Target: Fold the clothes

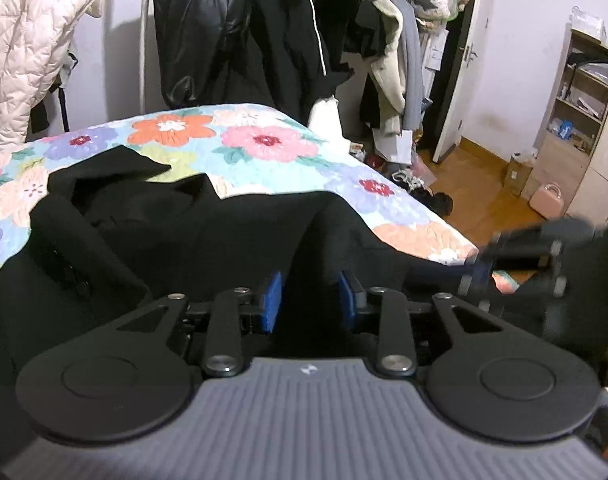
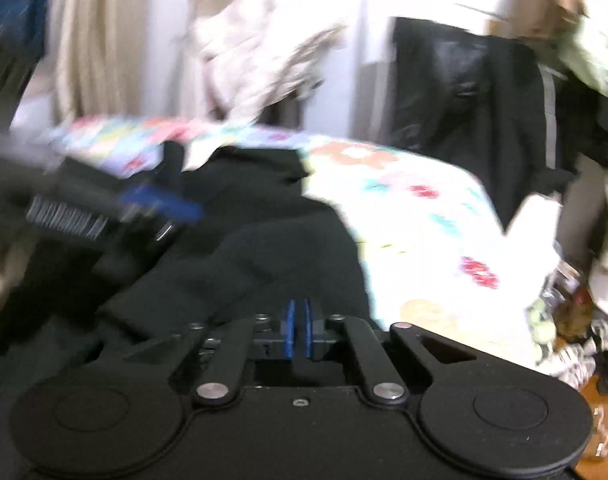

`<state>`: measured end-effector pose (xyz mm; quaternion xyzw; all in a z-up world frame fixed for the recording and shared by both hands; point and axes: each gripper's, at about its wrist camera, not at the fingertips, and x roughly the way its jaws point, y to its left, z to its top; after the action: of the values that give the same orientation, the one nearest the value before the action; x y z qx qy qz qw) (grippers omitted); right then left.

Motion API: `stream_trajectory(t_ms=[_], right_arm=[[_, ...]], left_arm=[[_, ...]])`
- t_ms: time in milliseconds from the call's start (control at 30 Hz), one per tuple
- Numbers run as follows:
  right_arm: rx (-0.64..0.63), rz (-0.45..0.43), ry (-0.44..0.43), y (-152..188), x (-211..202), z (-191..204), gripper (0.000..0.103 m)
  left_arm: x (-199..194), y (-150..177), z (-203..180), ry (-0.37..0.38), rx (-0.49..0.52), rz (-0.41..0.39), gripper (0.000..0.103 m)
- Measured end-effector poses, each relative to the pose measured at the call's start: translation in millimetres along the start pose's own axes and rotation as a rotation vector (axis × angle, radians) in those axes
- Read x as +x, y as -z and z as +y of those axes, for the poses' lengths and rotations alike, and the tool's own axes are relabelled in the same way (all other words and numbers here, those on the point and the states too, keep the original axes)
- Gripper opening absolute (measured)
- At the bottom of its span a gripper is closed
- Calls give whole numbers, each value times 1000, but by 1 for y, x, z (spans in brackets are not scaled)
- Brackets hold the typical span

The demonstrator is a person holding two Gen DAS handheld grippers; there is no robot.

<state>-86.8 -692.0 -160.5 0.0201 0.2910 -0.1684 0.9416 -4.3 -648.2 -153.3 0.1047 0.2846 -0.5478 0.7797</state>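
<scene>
Apparently right tool [image 2: 298,330] pinching black garment [image 2: 264,248]

One black garment [image 1: 208,232] lies on one floral bedspread [image 1: 264,148], with two hand-held grippers: left [image 1: 309,300], right [image 2: 298,330].

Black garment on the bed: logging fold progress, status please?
Left gripper open, fabric between its pads. Right gripper shut; grip unclear in the blur. Black garment rumpled on flowered bedspread, not yet folded. Nothing in the way.
</scene>
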Motion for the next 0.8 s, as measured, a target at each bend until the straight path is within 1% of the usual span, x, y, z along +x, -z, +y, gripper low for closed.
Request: stream_trajectory(t_ms=[33, 100, 133, 167, 200, 233, 267, 300, 333, 367, 400, 467, 533, 567, 633, 667, 700, 767, 800], right_arm=[[25, -13, 27, -1, -3, -7, 0], [38, 29, 34, 5, -3, -17, 0], [35, 41, 6, 7, -6, -21, 0], [30, 53, -24, 10, -9, -24, 1], [23, 72, -57, 10, -12, -25, 9], [15, 91, -91, 10, -16, -25, 11], [7, 120, -127, 10, -18, -25, 19], [-4, 160, -171, 12, -20, -19, 27], [-30, 188, -200, 14, -21, -12, 28], [-42, 200, -213, 15, -19, -9, 28], [-52, 211, -225, 17, -16, -6, 30], [-44, 197, -218, 17, -12, -3, 32], [-36, 201, -229, 15, -8, -3, 32], [-50, 201, -226, 13, -11, -3, 33], [-70, 207, -221, 13, -12, 0, 33], [-76, 206, -217, 13, -12, 1, 33], [-82, 206, -214, 13, -13, 2, 33], [-94, 203, -201, 14, -10, 4, 34], [-100, 201, -195, 15, -8, 5, 37]], left_arm=[[0, 1, -1, 5, 1, -1, 32], [-1, 2, -6, 32, 29, 4, 34], [-2, 3, -10, 47, 52, 8, 35], [-7, 4, -16, 59, 94, 8, 40], [-12, 5, -22, 70, 137, 9, 49], [-17, 7, -28, 76, 181, 9, 53], [-22, 9, -33, 81, 229, 15, 60], [-27, 11, -39, 87, 276, 22, 69], [-31, 14, -44, 89, 321, 29, 75], [-30, 18, -48, 70, 355, 41, 88], [-29, 22, -52, 50, 388, 53, 93], [-16, 32, -57, -16, 463, 87, 93], [-3, 38, -58, -59, 507, 135, 93], [-1, 40, -56, -67, 510, 133, 91], [4, 39, -53, -84, 524, 129, 59], [8, 36, -53, -111, 526, 139, 34], [12, 33, -52, -134, 525, 145, 21], [14, 24, -48, -124, 474, 111, 14], [15, 19, -46, -123, 442, 99, 9]])
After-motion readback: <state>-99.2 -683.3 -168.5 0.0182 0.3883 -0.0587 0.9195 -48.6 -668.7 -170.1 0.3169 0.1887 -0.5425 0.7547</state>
